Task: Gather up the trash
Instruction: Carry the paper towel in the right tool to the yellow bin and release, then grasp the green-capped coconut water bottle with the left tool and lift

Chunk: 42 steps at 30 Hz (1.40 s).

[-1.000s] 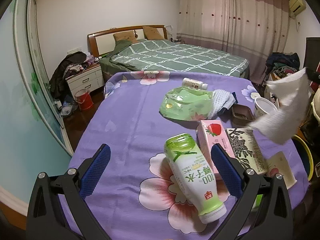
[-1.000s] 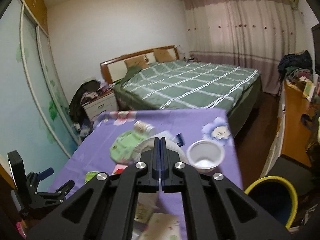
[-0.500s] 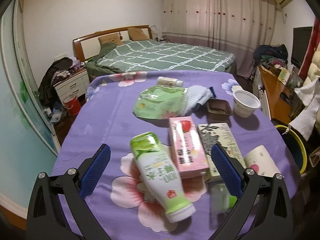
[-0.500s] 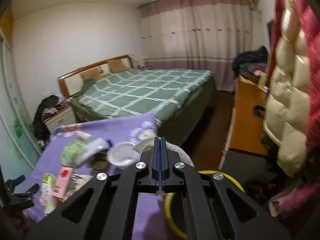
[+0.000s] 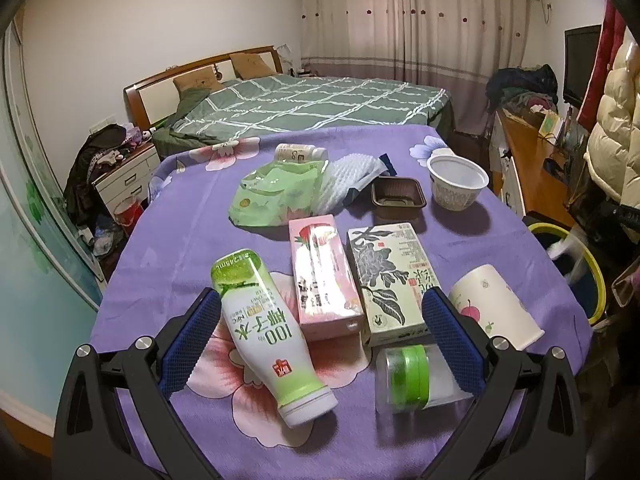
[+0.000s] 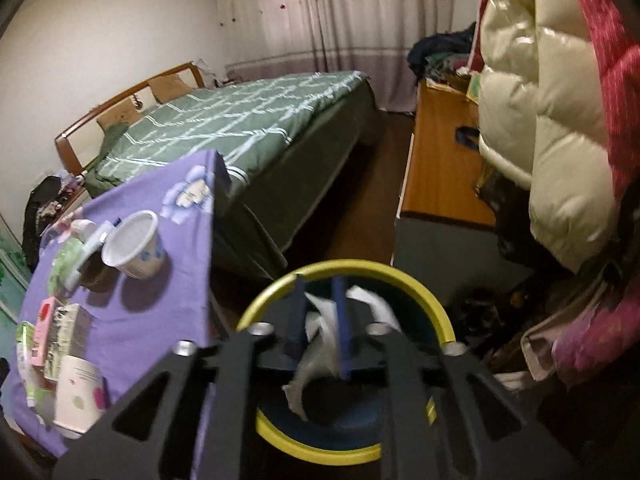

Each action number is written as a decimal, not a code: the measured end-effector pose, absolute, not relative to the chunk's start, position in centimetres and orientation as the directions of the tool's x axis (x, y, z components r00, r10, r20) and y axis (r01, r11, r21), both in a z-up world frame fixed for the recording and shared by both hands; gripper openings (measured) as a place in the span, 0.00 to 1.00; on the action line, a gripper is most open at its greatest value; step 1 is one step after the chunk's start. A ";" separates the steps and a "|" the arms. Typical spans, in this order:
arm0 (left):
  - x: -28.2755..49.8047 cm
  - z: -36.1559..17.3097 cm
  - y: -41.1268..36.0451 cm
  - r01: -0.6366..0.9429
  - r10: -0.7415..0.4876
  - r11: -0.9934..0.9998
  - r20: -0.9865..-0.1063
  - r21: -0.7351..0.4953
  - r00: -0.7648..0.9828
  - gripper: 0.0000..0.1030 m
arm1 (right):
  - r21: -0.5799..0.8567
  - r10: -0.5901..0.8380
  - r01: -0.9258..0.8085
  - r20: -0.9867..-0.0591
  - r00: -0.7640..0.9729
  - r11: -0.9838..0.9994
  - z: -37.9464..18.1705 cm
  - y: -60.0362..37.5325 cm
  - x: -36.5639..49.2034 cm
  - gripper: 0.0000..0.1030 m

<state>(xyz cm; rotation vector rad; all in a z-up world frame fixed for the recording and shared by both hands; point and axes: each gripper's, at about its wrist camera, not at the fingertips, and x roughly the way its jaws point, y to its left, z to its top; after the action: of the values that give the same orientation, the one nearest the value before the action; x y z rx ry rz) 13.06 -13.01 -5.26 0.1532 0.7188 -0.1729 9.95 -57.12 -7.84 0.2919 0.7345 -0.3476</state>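
My right gripper (image 6: 318,312) hangs over the yellow-rimmed bin (image 6: 420,292) beside the table. Its jaws are opening, and a crumpled white tissue (image 6: 316,356) sits loosely between them, drooping into the bin. The left wrist view shows that tissue (image 5: 568,248) as a blur at the bin's rim (image 5: 592,268). My left gripper (image 5: 320,300) stands open low over the purple tablecloth (image 5: 180,248). A green-and-white bottle (image 5: 268,332), a pink carton (image 5: 324,276) and a leaf-print carton (image 5: 388,276) lie between its fingers, untouched.
Also on the table are a paper cup (image 5: 492,308) on its side, a clear jar with a green lid (image 5: 412,376), a white tub (image 5: 456,182), a brown tray (image 5: 396,196), a green pouch (image 5: 276,192) and a white cloth (image 5: 348,176). A bed stands behind, a desk and hanging coat at the right.
My right gripper swung off the table to the right, dropped over the bin and parted its jaws around the tissue. My left gripper slid right along the table, bringing the jar into view.
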 end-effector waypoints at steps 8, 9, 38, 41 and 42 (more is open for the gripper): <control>13.7 -6.9 -11.5 0.146 -0.042 0.985 -0.707 0.087 0.706 0.96 | 0.159 -0.179 0.388 -0.691 0.701 0.908 -8.3 -56.1 9.4 0.26; 13.9 -7.2 -11.1 0.127 -0.025 0.988 -0.714 0.090 0.700 0.96 | 0.160 -0.175 0.384 -0.691 0.701 0.909 -8.3 -55.8 9.5 0.26; 18.4 -11.0 -7.9 0.034 0.060 0.994 -0.798 0.100 0.600 0.90 | 0.209 -0.082 0.308 -0.692 0.717 0.928 -8.4 -53.3 10.6 0.27; 18.3 -11.1 -6.9 0.054 0.055 0.993 -0.809 0.107 0.586 0.86 | 0.211 -0.082 0.311 -0.694 0.715 0.927 -8.5 -53.6 10.6 0.27; 18.3 -11.0 -6.3 0.045 0.074 0.991 -0.807 0.124 0.586 0.85 | 0.213 -0.082 0.313 -0.695 0.715 0.926 -8.5 -53.7 10.6 0.27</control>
<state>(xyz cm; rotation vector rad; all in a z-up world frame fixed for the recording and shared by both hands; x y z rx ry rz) 18.31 -6.28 -11.02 0.1361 0.9454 0.0171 10.59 -53.70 -8.53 0.3290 0.7458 -0.2227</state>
